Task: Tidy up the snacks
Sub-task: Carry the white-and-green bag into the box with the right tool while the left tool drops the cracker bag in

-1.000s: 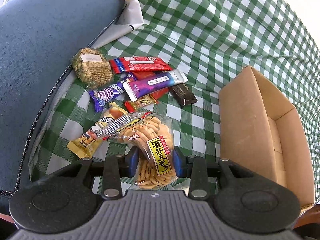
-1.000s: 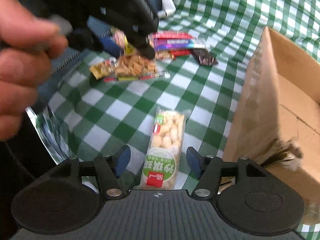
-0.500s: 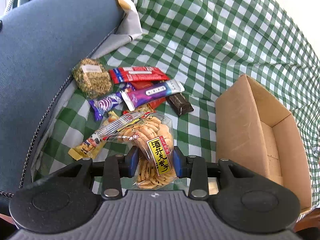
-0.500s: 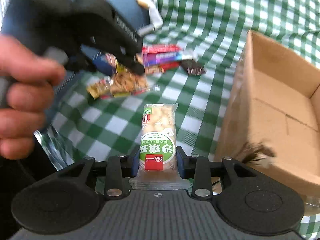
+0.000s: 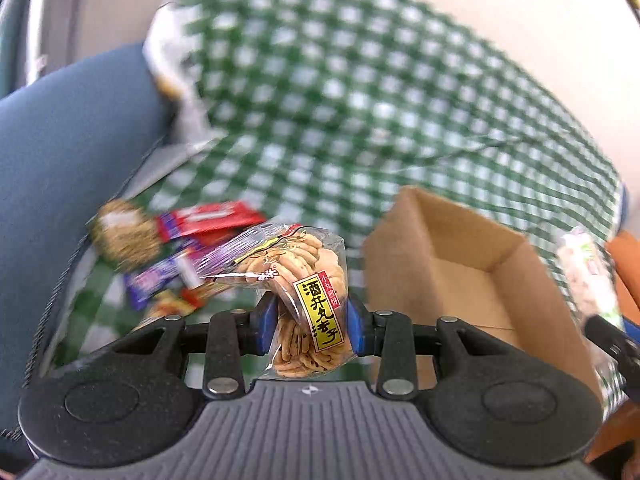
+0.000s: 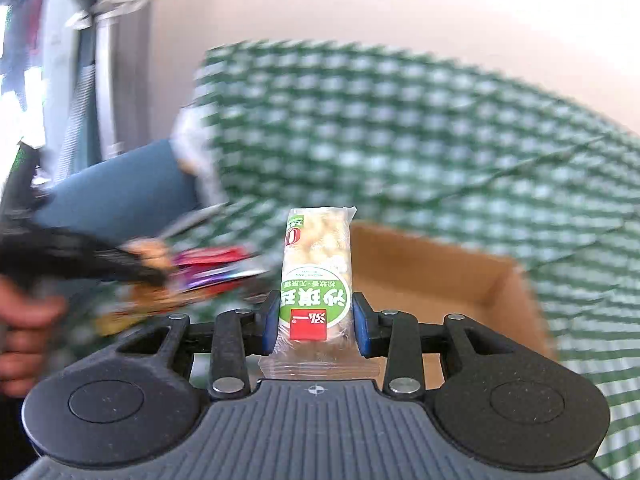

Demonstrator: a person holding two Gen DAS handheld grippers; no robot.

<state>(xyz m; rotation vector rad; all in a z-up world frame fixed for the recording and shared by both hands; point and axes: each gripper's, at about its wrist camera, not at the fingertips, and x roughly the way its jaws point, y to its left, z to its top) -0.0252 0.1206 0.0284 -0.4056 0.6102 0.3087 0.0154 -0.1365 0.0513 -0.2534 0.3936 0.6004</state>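
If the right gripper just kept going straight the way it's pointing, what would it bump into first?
Probably the cardboard box: its open top lies right behind the green snack pack held in the right gripper. The picture is blurred, so depth is uncertain; it might pass over onto the checkered cloth.

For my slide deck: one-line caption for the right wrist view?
Right gripper clamps a green-labelled clear snack pack, lifted before the open brown cardboard box.

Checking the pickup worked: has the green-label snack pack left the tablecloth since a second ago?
Yes. The green-label pack is clamped in the right gripper, whose jaws have just closed on it, and raised off the checked cloth toward the cardboard box.
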